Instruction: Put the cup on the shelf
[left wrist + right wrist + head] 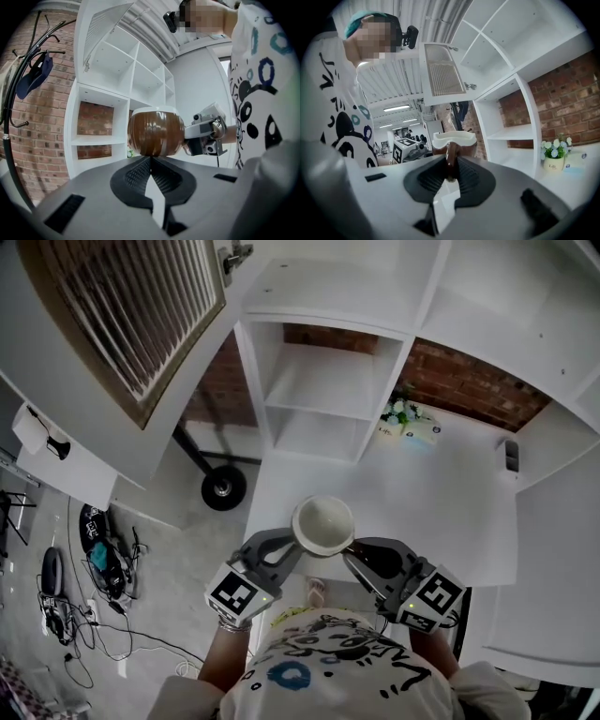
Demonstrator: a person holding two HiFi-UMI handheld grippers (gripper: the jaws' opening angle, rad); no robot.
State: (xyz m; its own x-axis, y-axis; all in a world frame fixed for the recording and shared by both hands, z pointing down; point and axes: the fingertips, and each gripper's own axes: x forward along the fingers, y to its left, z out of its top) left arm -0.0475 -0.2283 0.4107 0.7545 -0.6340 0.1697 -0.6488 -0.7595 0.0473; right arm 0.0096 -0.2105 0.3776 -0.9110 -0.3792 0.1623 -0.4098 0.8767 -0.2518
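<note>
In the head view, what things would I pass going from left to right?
tangle of black cables on the floor → black wheel → brown cup with a white inside → little white pot of flowers → small dark object at the right

Noted glossy, streaked brown glaze outside cup (155, 131), matt cream within. Logged smooth white painted-looking boards on shelf (319, 381); rough red brick on wall (42, 136).

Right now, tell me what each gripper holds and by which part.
The right gripper pinches the brown cup by its handle. The left gripper grips nothing: its jaws are together, tips at the cup's far side.
</note>
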